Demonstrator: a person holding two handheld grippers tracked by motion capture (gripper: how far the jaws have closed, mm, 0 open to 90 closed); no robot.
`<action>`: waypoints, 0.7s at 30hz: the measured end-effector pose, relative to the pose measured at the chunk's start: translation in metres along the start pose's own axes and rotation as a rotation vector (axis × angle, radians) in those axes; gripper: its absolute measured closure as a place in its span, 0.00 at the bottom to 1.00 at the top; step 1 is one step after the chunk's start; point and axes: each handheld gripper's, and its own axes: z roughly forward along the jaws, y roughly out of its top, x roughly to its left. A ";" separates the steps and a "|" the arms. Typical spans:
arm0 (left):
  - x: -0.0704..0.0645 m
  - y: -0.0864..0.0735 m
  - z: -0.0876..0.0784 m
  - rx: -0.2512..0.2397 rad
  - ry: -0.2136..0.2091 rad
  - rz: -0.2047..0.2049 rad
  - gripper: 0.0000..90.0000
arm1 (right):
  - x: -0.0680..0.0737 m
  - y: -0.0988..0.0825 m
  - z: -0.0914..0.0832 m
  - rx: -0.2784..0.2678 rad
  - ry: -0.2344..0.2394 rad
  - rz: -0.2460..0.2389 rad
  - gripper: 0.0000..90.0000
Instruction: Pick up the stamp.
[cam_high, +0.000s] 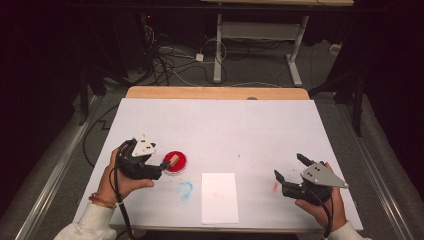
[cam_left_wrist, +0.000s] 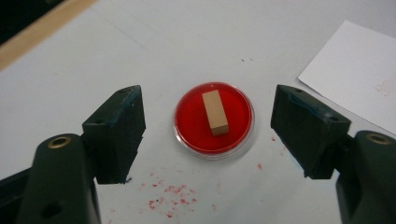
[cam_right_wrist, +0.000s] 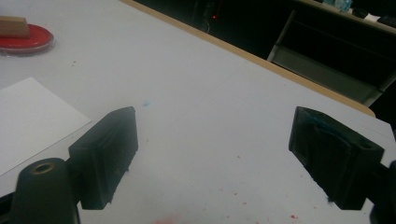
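The white-covered table with its pale wooden far edge bore everything; a white rectangular paper sheet lay near the front edge, between the two hands; the left gripper hung just above the round red shallow dish, jaws spread wide and gripping nothing; the right gripper stood well apart to the right, jaws likewise wide and empty; the small tan wooden block lay flat inside the dish; red specks dotted the cover nearby.

Dim room: white-covered worktop with wooden far edge; grey floor strewn with cables; white-legged desk beyond.
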 end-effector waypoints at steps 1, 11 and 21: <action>0.000 0.000 0.000 0.000 0.000 0.000 0.28 | 0.000 0.000 0.000 0.003 -0.001 0.004 0.18; 0.017 0.013 0.043 0.177 -0.074 -0.090 0.35 | 0.000 -0.002 0.002 0.025 0.009 0.000 0.18; 0.016 0.022 0.068 0.265 -0.098 -0.101 0.55 | 0.000 -0.003 0.003 0.032 0.011 -0.009 0.18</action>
